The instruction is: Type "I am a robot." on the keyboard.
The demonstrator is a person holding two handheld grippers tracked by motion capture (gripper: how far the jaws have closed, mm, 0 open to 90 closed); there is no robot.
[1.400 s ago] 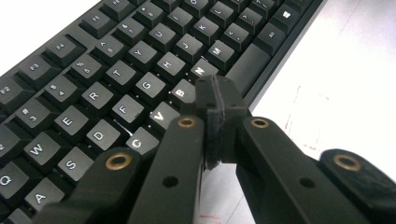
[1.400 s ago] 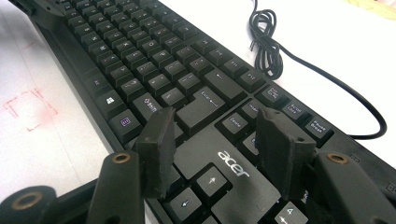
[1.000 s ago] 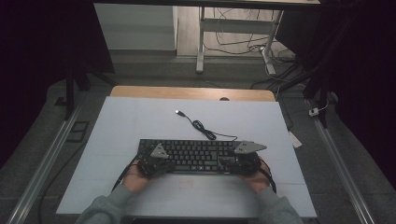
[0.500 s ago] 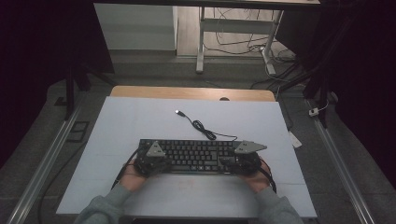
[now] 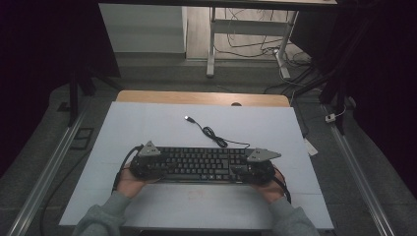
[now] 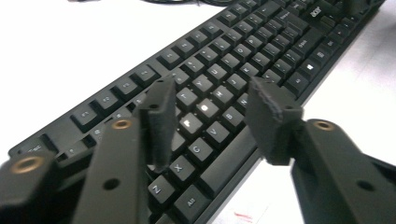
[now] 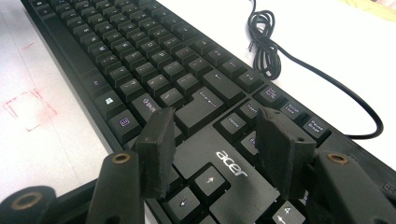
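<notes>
Both my grippers poised over a black Acer keyboard (image 5: 201,163) lying near the front edge of the white table (image 5: 147,123).

My left gripper (image 6: 212,122), jaws just parted and holding nothing, hovers above the X–C–V keys; my right gripper (image 7: 215,140), jaws apart and empty, frames the white "acer" logo (image 7: 231,164) above the arrow keys; coiled USB cable (image 7: 266,44) behind.

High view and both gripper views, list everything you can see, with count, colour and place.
keyboard: one, black, near middle of the mat, between both grippers
keyboard cable: one, black, coiled behind the keyboard, plug lying loose on the mat
mat: one, pale blue-white, covering the table
table: one, wooden edge showing at the far side
left hand-held gripper: one, black, jaws just opened, apart above the keyboard's left letter keys
right hand-held gripper: one, black, jaws apart above the arrow keys at the keyboard's right end
sleeves: two, grey, bottom edge
</notes>
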